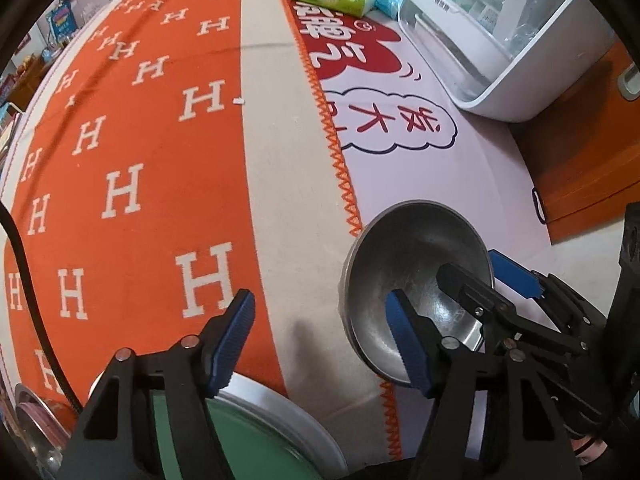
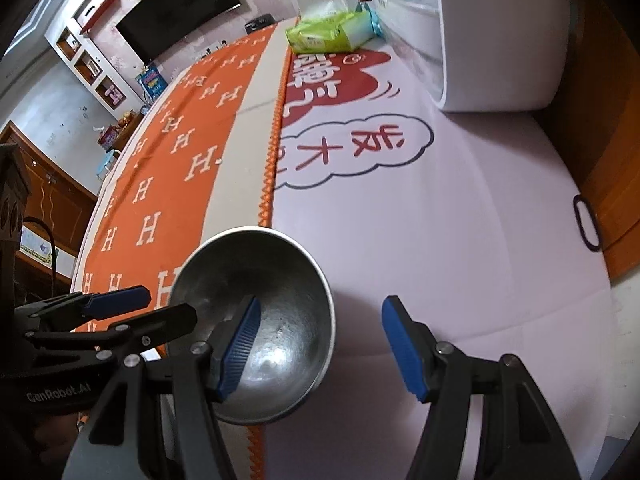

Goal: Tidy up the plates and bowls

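Two grippers share the left wrist view. The left gripper (image 1: 322,344) has its blue pads parted about halfway with nothing between them; it hangs over an orange cloth (image 1: 132,152) patterned with white letters. Its right pad overlaps a steel bowl (image 1: 416,276) in the picture; contact cannot be confirmed. The bowl stands at the cloth's zigzag hem, partly on a pink mat (image 1: 460,168), mouth upward and tipped slightly toward the camera. Being round, it has no long axis. A green plate (image 1: 256,440) lies below the fingers, likely awaiting sorting.

From the right wrist view, the right gripper (image 2: 320,348) is likewise about half open and empty. Its left pad reaches over the steel bowl (image 2: 280,280), its right pad outside the rim, seemingly lining up a rim pinch.
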Tool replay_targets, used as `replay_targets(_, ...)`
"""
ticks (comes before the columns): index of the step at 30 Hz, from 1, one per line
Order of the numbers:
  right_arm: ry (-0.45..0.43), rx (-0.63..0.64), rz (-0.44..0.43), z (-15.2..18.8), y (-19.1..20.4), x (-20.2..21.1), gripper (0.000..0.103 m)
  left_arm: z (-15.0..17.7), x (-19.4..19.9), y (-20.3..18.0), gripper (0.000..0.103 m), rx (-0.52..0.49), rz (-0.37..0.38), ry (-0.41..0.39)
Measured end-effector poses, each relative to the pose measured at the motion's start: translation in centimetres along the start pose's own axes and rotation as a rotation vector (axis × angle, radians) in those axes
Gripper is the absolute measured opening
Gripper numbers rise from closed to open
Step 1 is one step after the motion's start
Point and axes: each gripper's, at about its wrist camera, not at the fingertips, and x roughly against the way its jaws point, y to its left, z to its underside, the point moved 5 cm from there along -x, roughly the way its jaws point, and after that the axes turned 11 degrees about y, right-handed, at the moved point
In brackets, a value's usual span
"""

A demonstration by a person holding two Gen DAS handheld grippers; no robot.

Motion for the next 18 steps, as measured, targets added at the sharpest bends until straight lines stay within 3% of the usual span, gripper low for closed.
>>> replay_targets(8,0.041,0.007,-0.006,-0.1,0.2,-1.2,0.04,-0.3,-2.3,-0.3,0.041,0.0,0.017,0.081)
replay_targets(13,0.045,-0.007,-0.01,-0.1,-0.1,-1.4,0.023,-0.3,-2.9,-0.5,0.03,0.0,0.039,0.106)
replay_targets(18,0.034,-0.014,-0.017,-0.1,-0.2,-1.2,0.012,-0.2,-3.1,-1.3,0.012,-0.032,0.054,0.11)
